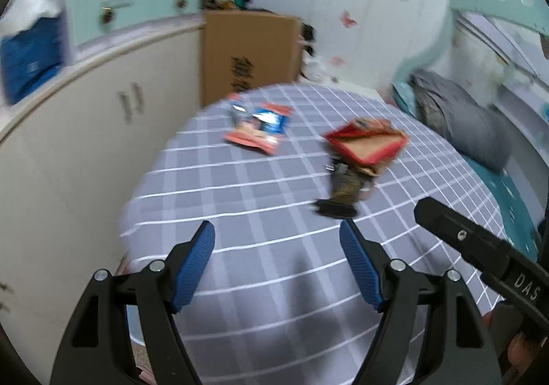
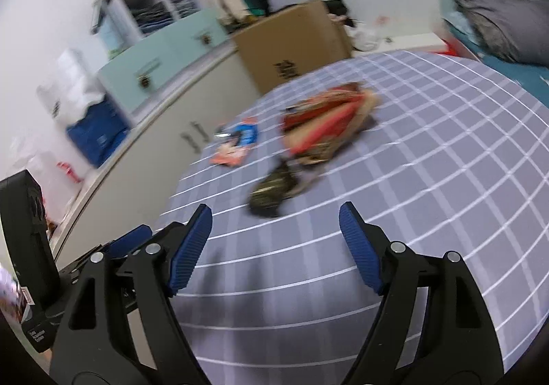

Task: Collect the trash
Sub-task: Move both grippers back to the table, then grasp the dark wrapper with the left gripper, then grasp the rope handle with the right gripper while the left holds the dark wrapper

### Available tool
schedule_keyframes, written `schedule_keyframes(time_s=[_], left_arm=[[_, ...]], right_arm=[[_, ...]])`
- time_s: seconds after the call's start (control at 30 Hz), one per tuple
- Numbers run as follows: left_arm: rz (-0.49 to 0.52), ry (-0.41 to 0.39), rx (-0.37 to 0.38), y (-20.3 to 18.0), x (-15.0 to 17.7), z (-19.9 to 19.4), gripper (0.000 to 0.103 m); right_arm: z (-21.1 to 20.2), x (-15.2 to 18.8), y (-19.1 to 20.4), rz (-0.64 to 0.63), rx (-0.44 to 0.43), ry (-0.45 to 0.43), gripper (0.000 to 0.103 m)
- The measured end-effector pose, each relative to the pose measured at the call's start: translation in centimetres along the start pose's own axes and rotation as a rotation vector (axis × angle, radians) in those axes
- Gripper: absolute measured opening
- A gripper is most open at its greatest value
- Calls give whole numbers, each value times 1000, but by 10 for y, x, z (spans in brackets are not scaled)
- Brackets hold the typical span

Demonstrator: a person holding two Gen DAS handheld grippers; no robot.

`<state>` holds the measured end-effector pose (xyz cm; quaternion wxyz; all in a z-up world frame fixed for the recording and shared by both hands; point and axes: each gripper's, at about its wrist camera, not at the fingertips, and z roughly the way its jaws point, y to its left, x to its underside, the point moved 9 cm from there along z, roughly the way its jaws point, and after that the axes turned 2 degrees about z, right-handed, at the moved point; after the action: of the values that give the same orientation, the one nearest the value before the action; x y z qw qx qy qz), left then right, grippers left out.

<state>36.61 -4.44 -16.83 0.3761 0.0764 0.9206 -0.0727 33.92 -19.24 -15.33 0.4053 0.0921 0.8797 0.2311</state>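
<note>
Left gripper (image 1: 277, 237): I see my jaws spread wide with nothing between the blue pads, hanging over the near part of the checked cloth.
Right gripper (image 2: 275, 222): also spread wide and empty, over the near part of the same cloth; in the left wrist view one black finger of it shows at the right.
Table (image 1: 240, 213): covered by a grey-blue cloth with white grid lines; both views are blurred.
Red paper bag (image 1: 369, 145): lies crumpled on the cloth, far of my left jaws and a little right, its mouth gaping.
Dark wrapper (image 1: 341, 193): a brownish crumpled piece just near of the red bag, touching or overlapping it; I cannot tell which.
Snack packets (image 1: 260, 126): red, white and blue, lying flat at the far left of the cloth, apart from the red bag.
Cardboard box (image 1: 247, 52): stands beyond the table's far edge, beside a white cabinet (image 1: 85, 131) on the left.
Grey bedding (image 1: 459, 117): bundled at the far right.
</note>
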Motion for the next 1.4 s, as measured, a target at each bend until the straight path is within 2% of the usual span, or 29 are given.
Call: schedule_keyframes(time_s=[0.13, 0.27, 0.37, 0.43, 0.63, 0.77, 0.9, 0.97, 1.03, 1.1, 1.13, 1.2, 1.23, 1.3, 1.4], left_arm=[[66, 41, 12, -27, -7, 31, 74], [85, 44, 22, -34, -15, 51, 71], [100, 65, 36, -41, -17, 64, 52], [96, 77, 79, -45, -18, 69, 33], [45, 37, 118, -35, -19, 56, 27], [-36, -10, 91, -6, -21, 41, 25], [-128, -32, 95, 22, -17, 28, 23], [-145, -44, 80, 33, -15, 21, 23], [-157, -49, 72, 43, -13, 16, 23], [-163, -53, 71, 50, -11, 12, 22], [-165, -55, 72, 53, -10, 9, 22], [-167, -60, 74, 57, -8, 4, 22], [-173, -61, 78, 59, -6, 1, 22], [-180, -59, 88, 62, -3, -1, 22], [-190, -63, 104, 64, 3, -10, 21]], right_arm=[[6, -9, -36, 30, 51, 6, 76], [11, -14, -51, 37, 73, 14, 76], [15, -17, -55, 22, 91, 17, 76], [19, -18, -56, 9, 105, 23, 76], [37, -19, -51, -21, 127, 71, 76], [52, -17, -38, -92, 158, 117, 76], [68, -17, -25, -132, 188, 144, 76], [77, -16, -22, -164, 220, 162, 76], [83, -14, -21, -192, 262, 172, 69], [84, -13, -24, -221, 319, 169, 47], [83, -13, -25, -227, 324, 169, 42], [82, -12, -27, -246, 326, 172, 26], [81, -11, -27, -250, 318, 176, 22], [77, -6, -26, -238, 279, 191, 5], [71, 4, -21, -225, 230, 203, 3]])
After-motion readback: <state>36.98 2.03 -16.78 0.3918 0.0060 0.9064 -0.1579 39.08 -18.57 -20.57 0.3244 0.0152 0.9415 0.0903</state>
